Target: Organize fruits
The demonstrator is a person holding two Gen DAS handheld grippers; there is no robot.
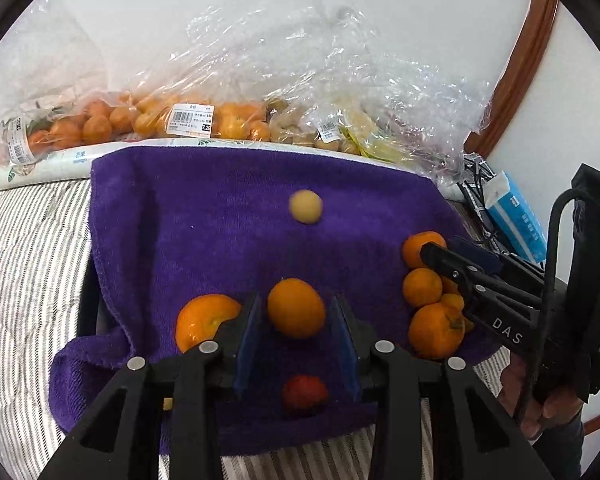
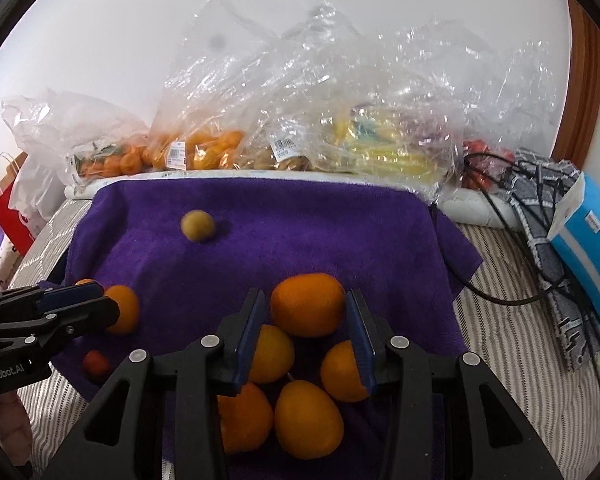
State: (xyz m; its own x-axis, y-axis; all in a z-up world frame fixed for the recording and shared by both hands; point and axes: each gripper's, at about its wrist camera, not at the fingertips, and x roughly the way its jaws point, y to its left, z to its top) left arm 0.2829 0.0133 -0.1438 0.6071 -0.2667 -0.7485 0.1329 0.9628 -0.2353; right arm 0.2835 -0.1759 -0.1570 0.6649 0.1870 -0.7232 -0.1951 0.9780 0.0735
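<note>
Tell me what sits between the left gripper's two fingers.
In the left wrist view, an orange sits between the open left gripper's fingers, with gaps on both sides; below it, a small red fruit lies on the purple towel.

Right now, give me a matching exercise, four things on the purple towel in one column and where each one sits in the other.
1. pale yellow fruit
2. small red fruit
3. lone orange
4. pile of oranges

A. under the right gripper
B. nearest the bags
C. between the left gripper's fingers, not gripped
D. near edge, below the left gripper

Pairs: 1-B, 2-D, 3-C, 4-A
</note>
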